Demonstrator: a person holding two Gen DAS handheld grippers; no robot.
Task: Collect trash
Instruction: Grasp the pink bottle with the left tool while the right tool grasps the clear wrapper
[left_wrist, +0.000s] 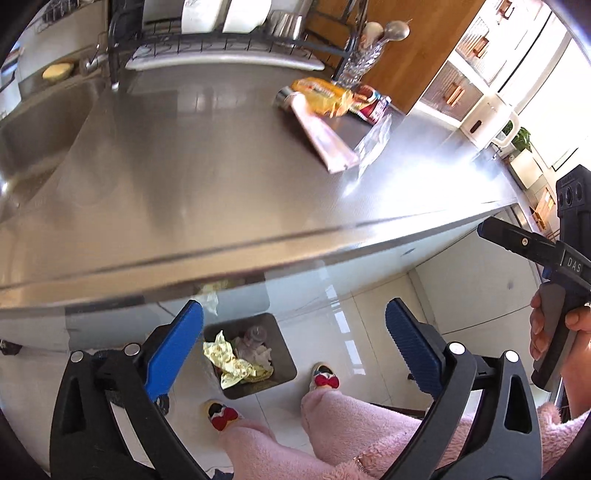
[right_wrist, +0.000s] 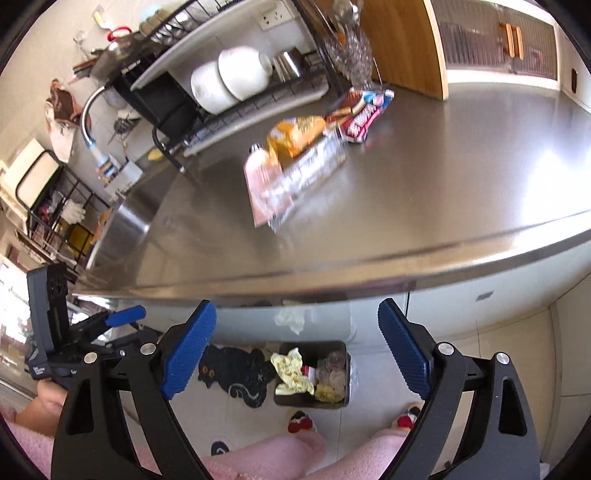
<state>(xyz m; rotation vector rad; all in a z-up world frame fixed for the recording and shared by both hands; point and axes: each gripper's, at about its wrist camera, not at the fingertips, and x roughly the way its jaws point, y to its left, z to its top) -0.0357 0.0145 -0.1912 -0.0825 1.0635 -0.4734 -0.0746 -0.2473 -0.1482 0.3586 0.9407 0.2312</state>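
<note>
A steel trash bin (left_wrist: 275, 326) (right_wrist: 310, 403) stands on the floor below the counter edge, holding yellow wrappers (left_wrist: 229, 360) (right_wrist: 291, 373), crumpled paper and a clear bottle. A pale crumpled scrap (right_wrist: 291, 319) shows just under the counter edge above the bin; I cannot tell whether it is in the air or a reflection. My left gripper (left_wrist: 293, 314) hangs open and empty above the bin. My right gripper (right_wrist: 297, 310) is open and empty too. On the counter lie an orange snack bag (left_wrist: 325, 96) (right_wrist: 295, 138), a pink flat pack (left_wrist: 325, 142) (right_wrist: 266, 188), a red packet (right_wrist: 364, 116) and clear plastic wrap (left_wrist: 375, 142).
A steel counter (left_wrist: 221, 166) runs across, with a sink (left_wrist: 40, 125) at the left and a dish rack (right_wrist: 236, 107) with white bowls behind. A glass vase (right_wrist: 349, 55) and a wooden board (right_wrist: 402, 44) stand at the back. A person's pink-clad legs and slippers (left_wrist: 325, 376) flank the bin. A black cat mat (right_wrist: 236, 369) lies on the floor.
</note>
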